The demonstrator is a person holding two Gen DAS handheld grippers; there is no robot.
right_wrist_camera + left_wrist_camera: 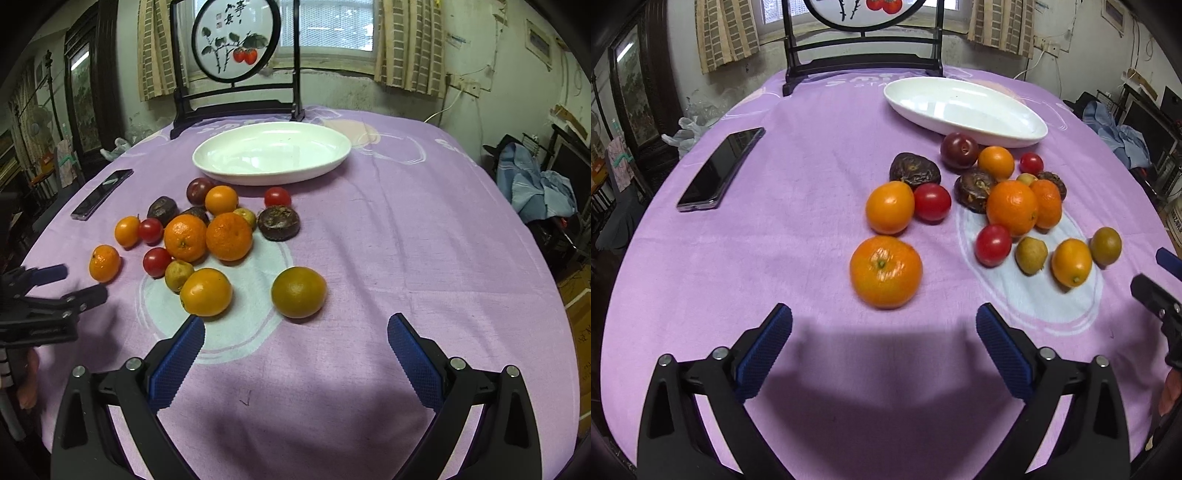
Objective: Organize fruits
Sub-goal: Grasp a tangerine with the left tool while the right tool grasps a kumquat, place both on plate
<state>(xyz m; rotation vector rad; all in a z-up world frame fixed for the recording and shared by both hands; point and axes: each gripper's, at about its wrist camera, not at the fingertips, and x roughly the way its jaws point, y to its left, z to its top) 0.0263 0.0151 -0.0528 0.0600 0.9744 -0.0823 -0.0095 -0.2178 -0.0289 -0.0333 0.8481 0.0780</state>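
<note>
Several fruits lie loose on the purple tablecloth [812,240]: oranges, red tomatoes, dark wrinkled fruits and small green ones. A white oval dish [964,109] stands empty behind them; it also shows in the right wrist view [271,153]. My left gripper [884,325] is open and empty, just short of a big orange [885,271]. My right gripper [295,334] is open and empty, just short of a greenish orange [298,291] and an orange [205,291]. The left gripper also shows in the right wrist view [75,282].
A black phone [720,170] lies on the left of the table. A round painted screen on a dark stand [236,92] stands at the table's far edge behind the dish. Clutter surrounds the table on both sides.
</note>
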